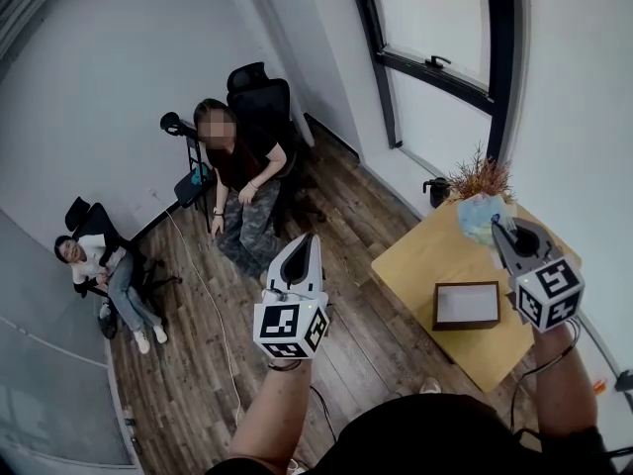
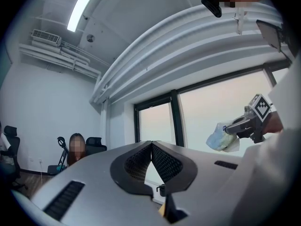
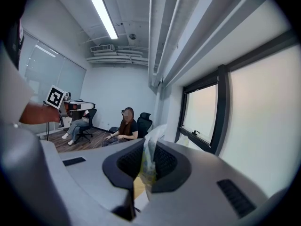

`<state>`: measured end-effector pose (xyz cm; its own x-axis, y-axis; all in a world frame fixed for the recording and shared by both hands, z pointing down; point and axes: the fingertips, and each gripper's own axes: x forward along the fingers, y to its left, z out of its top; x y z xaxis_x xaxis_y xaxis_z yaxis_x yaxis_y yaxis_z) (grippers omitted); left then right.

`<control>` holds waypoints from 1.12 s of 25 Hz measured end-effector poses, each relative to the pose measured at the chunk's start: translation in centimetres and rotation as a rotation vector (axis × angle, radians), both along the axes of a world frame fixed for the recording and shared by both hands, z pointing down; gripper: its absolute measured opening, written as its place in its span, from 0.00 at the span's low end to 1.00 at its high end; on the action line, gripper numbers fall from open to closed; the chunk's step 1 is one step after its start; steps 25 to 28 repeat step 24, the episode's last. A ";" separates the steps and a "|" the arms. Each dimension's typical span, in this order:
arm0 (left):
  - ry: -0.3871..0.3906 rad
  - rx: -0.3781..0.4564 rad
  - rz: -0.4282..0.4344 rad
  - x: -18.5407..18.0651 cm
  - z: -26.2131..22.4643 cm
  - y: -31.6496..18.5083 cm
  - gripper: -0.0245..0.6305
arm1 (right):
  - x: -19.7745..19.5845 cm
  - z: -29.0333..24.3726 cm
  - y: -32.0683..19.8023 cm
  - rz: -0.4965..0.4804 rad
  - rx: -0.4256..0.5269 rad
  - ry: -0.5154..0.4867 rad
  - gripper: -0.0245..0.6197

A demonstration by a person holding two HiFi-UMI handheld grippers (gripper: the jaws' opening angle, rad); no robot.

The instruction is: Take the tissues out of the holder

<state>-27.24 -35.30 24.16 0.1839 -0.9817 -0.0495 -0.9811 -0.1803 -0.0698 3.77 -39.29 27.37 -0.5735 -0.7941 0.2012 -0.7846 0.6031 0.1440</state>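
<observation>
The right claw [image 1: 497, 228] [image 3: 149, 146] is clamped on a tissue [image 1: 479, 214] [image 3: 149, 160]. In the right gripper view its two dark ribbed pads press on the sheet from both sides with only the thickness of the paper between them. The pale, crumpled tissue, with a yellowish tint low down, stands up past the tips and also hangs below them. From the head view the tissue sits bunched at the claw's tip, raised clear of the wooden surface [image 1: 420, 255] and in front of a dried reddish plant [image 1: 481, 176] at the surface's far corner.

The holder [image 1: 466, 305], a dark rectangular box whose open top shows white, lies flat on the surface, nearer the person than the lifted tissue and apart from it; the right claw does not touch it.

The left claw [image 1: 305, 238] [image 2: 151, 144] has its jaws closed together, the tips meeting in a point with nothing between them. It is held out over the wooden floor, well to the left of the surface, touching nothing. The left gripper view shows the right claw off at its right, carrying the bunched tissue against the bright window [image 2: 155, 121].
</observation>
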 end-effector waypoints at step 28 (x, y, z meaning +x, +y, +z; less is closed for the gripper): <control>-0.016 -0.014 -0.009 -1.0 -0.4 0.4 0.05 | 0.5 0.6 -0.8 0.029 -0.002 0.041 0.08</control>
